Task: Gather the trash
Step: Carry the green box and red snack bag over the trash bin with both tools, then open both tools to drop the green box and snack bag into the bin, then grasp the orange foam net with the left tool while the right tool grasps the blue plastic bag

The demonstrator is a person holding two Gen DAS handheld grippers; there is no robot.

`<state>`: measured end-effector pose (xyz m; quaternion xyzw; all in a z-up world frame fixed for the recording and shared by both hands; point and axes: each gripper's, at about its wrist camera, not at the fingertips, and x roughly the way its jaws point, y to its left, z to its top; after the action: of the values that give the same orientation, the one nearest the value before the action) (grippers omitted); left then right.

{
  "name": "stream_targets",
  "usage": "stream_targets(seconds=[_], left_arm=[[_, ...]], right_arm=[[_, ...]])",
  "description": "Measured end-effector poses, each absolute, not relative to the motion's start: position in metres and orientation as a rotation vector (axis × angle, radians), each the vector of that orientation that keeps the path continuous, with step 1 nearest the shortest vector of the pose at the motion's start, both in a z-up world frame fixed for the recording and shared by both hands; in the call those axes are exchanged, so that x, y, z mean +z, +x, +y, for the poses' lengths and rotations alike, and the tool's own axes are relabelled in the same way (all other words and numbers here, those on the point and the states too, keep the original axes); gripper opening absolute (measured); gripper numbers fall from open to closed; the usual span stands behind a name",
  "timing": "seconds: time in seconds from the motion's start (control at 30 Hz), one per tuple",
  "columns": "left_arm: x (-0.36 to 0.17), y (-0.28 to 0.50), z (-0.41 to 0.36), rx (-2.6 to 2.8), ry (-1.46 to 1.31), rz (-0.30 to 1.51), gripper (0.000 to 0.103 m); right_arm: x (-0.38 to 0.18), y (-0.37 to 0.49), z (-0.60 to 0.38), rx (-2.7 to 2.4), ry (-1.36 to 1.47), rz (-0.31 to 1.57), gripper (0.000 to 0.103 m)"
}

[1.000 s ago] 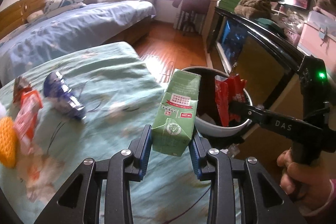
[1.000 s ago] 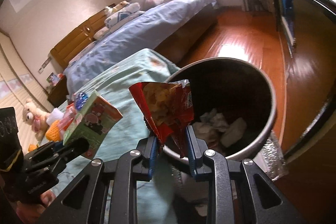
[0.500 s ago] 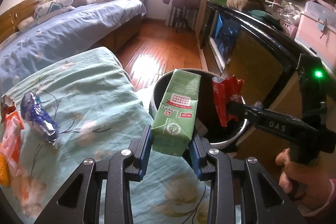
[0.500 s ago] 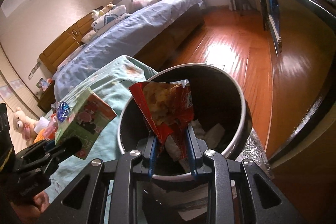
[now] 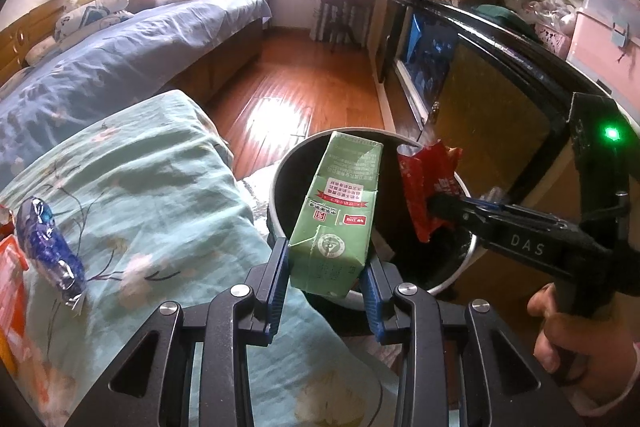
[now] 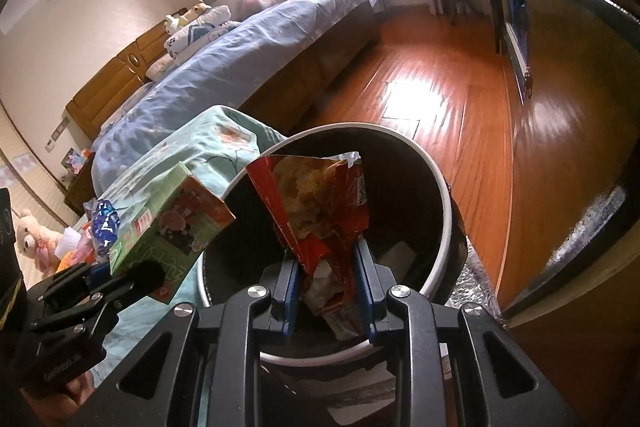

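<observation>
Left wrist view: we've got the left gripper [image 5: 324,269] w/ its fingers [image 5: 277,275] clamped on the bottom of a green carton [image 5: 338,213], pads pressing both sides, gap narrow. Carton's tilted fwd, top end out over the mouth of the bin [image 5: 280,173]. To the right, our right gripper [image 5: 434,205] pinches a red chip bag [image 5: 426,187], also above the bin, just beside the carton, not touching it as far as we can tell. Hand [image 5: 560,331] on the handle, lower right.

Right wrist view: fingers [image 6: 289,291] nipped tight on the bag's crumpled lower end, bag [image 6: 320,203] torn open at the top, hanging over the bin interior [image 6: 404,203] w/ some white paper at the bottom. Carton [image 6: 172,223] at left, over the rim.

On the bed [image 5: 160,163] behind: a blue wrapper [image 5: 50,247] and an orange packet [image 5: 12,287], well apart from the bin.
</observation>
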<state>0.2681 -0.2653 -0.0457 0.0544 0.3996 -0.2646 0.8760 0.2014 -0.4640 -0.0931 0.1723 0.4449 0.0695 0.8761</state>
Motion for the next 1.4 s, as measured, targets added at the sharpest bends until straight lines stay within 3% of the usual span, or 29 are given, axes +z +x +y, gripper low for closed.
stream_targets(seconds=[0.73,1.03,1.1,1.4], left_arm=[[-0.055,0.294,-0.294,-0.568,0.126,0.874,0.033],[-0.051,0.287,-0.282,-0.564,0.092,0.869,0.043],[-0.050,0.282,-0.273,-0.558,0.077,0.868,0.045],[-0.047,0.247,-0.210,-0.490,-0.015,0.861,0.052]], right_arm=[[-0.104,0.219,-0.474,0.123,0.372,0.961,0.029],[-0.097,0.216,-0.473,0.104,0.389,0.945,0.054],[-0.096,0.212,-0.473,0.102,0.396,0.937,0.065],[-0.084,0.193,-0.440,0.167,0.414,0.904,0.081]])
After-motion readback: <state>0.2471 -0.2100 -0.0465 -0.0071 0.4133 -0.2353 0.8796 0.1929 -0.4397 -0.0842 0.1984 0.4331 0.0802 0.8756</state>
